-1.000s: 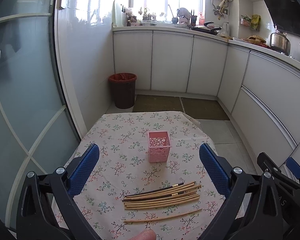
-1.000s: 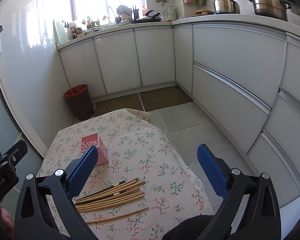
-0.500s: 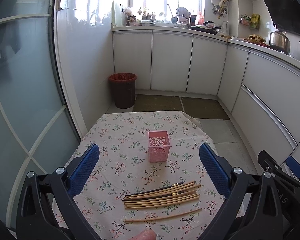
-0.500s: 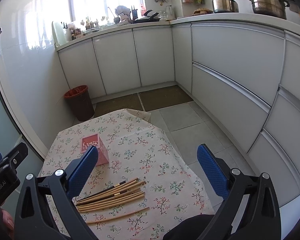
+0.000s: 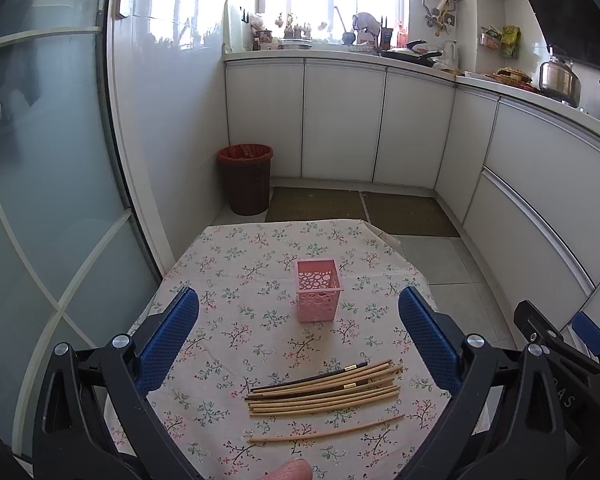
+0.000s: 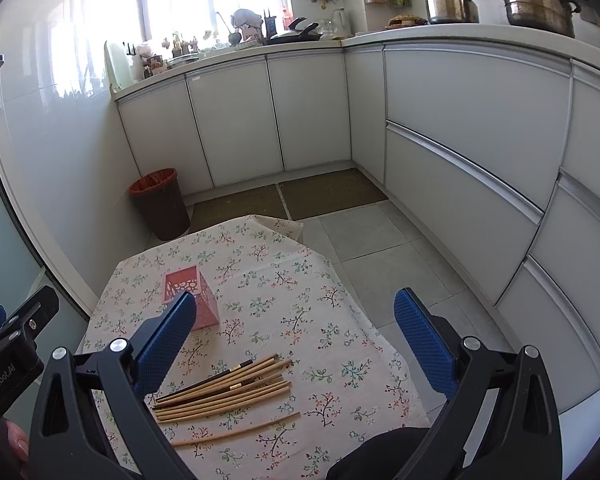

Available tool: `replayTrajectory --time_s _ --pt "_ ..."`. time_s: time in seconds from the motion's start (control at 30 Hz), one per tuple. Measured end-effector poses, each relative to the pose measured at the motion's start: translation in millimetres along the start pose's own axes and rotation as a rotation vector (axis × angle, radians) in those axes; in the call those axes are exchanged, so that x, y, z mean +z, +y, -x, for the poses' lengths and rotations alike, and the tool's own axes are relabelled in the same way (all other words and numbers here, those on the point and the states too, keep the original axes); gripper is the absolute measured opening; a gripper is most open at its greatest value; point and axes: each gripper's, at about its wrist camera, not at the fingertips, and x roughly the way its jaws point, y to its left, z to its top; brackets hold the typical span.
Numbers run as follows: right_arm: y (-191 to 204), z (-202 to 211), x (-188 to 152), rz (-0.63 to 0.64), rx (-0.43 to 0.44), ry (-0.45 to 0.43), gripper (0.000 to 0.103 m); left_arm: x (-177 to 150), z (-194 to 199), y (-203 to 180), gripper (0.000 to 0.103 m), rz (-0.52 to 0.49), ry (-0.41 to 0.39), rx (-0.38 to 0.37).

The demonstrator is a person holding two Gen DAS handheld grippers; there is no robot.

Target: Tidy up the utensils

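A pink perforated holder (image 5: 318, 290) (image 6: 204, 300) stands upright near the middle of the flowered tablecloth (image 5: 240, 280) (image 6: 284, 280). Several bamboo and dark chopsticks (image 5: 326, 386) (image 6: 224, 390) lie in a loose bundle nearer to me, and one single chopstick (image 5: 326, 433) (image 6: 236, 430) lies apart at the near side. My left gripper (image 5: 298, 336) hovers open above the bundle with nothing between its blue pads. My right gripper (image 6: 294, 336) is open too, above the table's right part, and its left pad partly hides the holder.
A dark bin with a red liner (image 5: 245, 178) (image 6: 160, 202) stands on the floor beyond the table. White cabinets (image 6: 460, 152) run along the back and right. A glass door (image 5: 40, 200) is at the left. The table's right edge drops to grey floor tiles (image 6: 380, 248).
Both grippers have stayed nearly still and open. The views have only drifted slightly; the chopsticks and holder have not moved.
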Motion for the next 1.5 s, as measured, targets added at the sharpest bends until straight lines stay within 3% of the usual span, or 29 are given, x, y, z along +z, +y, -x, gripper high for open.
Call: replayTrajectory --time_s 0.3,0.43,0.57,0.8,0.97,1.23,1.5 --pt "-0.8 -6.1 -0.5 0.002 -0.008 0.018 0.096 -1.8 -7.4 0.5 0.096 -0.004 0.021 0.000" --pt "-4.5 -16.8 -3.3 -0.018 -0.002 0.054 0.096 -4.2 -24.2 -2.9 0.096 -0.025 0.086 -0.019" --pt "-18.3 -40.7 -10.2 -0.092 0.054 0.154 0.096 -15.0 -70.6 -8.7 0.096 -0.100 0.268 -0.069" --pt "-47.1 -104.8 -39.6 -0.184 0.068 0.338 0.096 -54.6 -153.2 -27.7 0.096 -0.233 0.525 -0.135" --pt "-66.6 -144.9 -65.5 -0.212 0.124 0.425 0.096 -74.4 -208.5 -44.0 0.096 -0.227 0.747 -0.262" --pt "-88.0 -176.1 -84.3 -0.270 0.179 0.475 0.096 -98.6 -282.5 -68.0 0.095 -0.249 0.996 -0.263" --pt "-101.7 -188.5 -84.1 -0.303 0.129 0.471 0.096 -131.2 -245.4 -100.4 0.087 -0.583 0.952 -0.469"
